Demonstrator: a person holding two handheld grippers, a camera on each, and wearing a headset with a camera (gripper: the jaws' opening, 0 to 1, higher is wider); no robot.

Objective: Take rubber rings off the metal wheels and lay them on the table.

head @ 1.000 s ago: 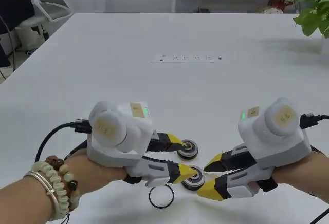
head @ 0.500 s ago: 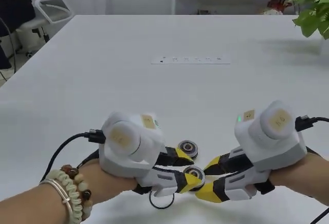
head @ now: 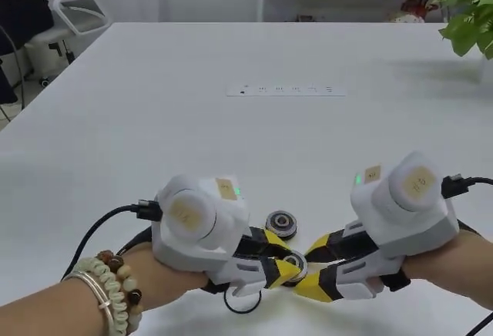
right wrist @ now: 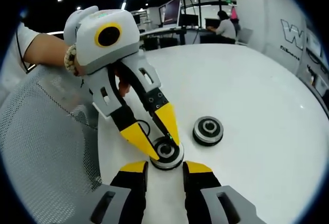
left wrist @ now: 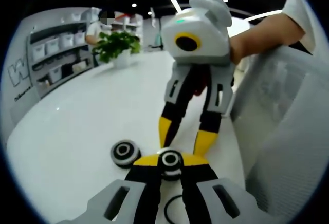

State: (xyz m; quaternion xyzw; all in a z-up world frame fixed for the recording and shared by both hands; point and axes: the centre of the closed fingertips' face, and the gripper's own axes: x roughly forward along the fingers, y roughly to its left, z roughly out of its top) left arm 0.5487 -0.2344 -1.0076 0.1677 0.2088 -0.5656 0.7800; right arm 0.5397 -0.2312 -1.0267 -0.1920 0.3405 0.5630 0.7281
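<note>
Two metal wheels with black rubber rings are near the table's front edge. My left gripper (left wrist: 170, 162) is shut on the nearer wheel (left wrist: 170, 161), pinching its sides, as the head view confirms for the left gripper (head: 280, 256) and the wheel (head: 293, 261). My right gripper (right wrist: 166, 168) faces it, open, with its yellow tips just short of that wheel (right wrist: 167, 152). In the head view the right gripper (head: 310, 268) sits right of the wheel. The second wheel (head: 281, 223) lies flat just beyond. A loose black rubber ring (head: 243, 303) lies under the left gripper, partly hidden.
The white table (head: 231, 143) stretches far ahead, with a flush socket strip (head: 285, 89) in its middle. A potted plant (head: 468, 12) stands at the far right. A chair (head: 73, 12) stands off the far left corner. Cables trail from both grippers.
The left gripper moved right and its jaws closed in on the nearer wheel. The right gripper edged left toward that wheel, its jaws still apart.
</note>
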